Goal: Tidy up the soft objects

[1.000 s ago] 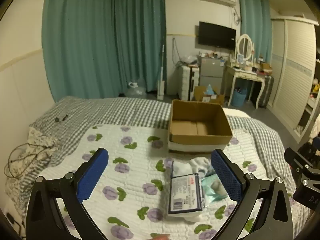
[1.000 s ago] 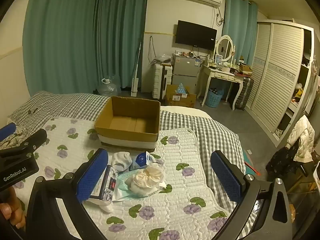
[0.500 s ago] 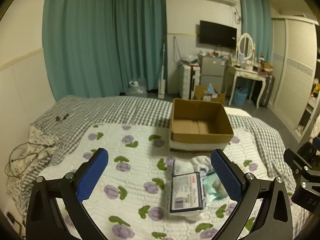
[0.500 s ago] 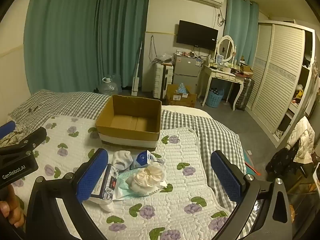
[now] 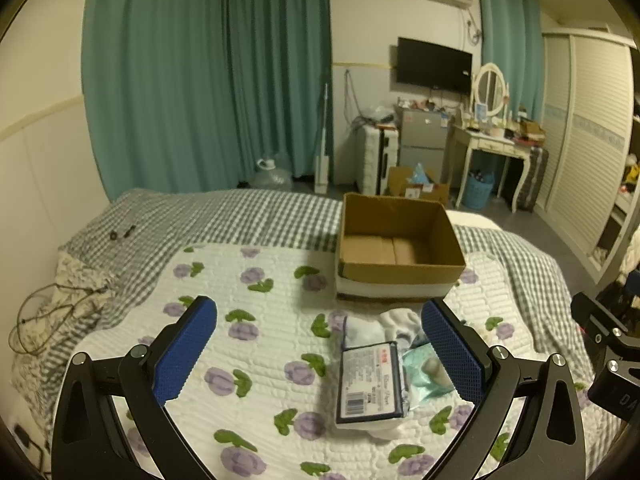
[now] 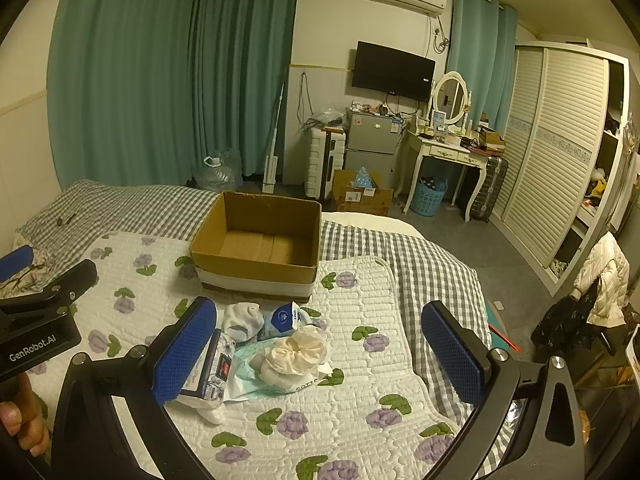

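Note:
A small heap of soft things lies on the flowered quilt: a dark-labelled packet, a white rolled sock, a blue-and-white pack, a cream scrunchie on a teal wrapper. Behind the heap stands an open cardboard box, nothing in it. My left gripper is open above the quilt, the heap near its right finger. My right gripper is open, the heap by its left finger.
Grey checked bedding covers the far side of the bed, with a cable at the left edge. Beyond the bed are teal curtains, a dressing table, a wardrobe and floor on the right.
Both views have drifted slightly, with the box and heap shifting a little in frame. Both grippers stay open and the objects lie as before.

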`<control>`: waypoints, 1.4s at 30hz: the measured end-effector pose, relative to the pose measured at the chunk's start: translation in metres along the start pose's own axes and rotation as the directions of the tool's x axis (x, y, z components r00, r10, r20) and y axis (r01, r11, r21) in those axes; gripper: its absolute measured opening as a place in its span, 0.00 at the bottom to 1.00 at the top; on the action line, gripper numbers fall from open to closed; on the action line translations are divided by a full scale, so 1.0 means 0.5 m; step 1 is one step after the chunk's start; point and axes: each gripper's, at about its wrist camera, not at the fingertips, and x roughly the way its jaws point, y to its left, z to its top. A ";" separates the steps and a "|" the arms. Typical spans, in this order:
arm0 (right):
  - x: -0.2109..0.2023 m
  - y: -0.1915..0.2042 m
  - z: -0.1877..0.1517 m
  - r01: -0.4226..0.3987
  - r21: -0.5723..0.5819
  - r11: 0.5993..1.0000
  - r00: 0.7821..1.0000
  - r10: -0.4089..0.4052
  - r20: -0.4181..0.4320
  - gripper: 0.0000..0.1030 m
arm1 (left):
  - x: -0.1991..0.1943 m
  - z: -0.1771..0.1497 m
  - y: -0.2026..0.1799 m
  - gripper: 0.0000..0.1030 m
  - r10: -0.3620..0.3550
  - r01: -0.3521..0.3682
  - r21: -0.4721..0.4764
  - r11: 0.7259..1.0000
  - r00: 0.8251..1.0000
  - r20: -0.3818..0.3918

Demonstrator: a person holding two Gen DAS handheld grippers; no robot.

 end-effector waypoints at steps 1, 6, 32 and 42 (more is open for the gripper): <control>0.000 -0.001 0.000 0.002 -0.001 1.000 1.000 -0.002 0.002 1.00 | 0.000 -0.001 -0.002 1.00 -0.001 0.001 -0.002 1.000 1.000 -0.002; -0.001 -0.003 0.001 0.004 -0.002 1.000 1.000 -0.004 0.007 1.00 | 0.004 -0.004 -0.004 1.00 -0.003 0.003 0.000 1.000 1.000 -0.004; 0.009 -0.007 0.000 -0.015 -0.007 1.000 1.000 0.015 0.019 1.00 | 0.014 -0.003 -0.009 1.00 -0.018 0.018 -0.002 1.000 1.000 0.004; 0.015 -0.012 -0.007 -0.012 -0.009 1.000 1.000 0.012 0.013 1.00 | 0.007 -0.010 -0.005 1.00 -0.033 0.033 -0.010 0.999 0.999 0.012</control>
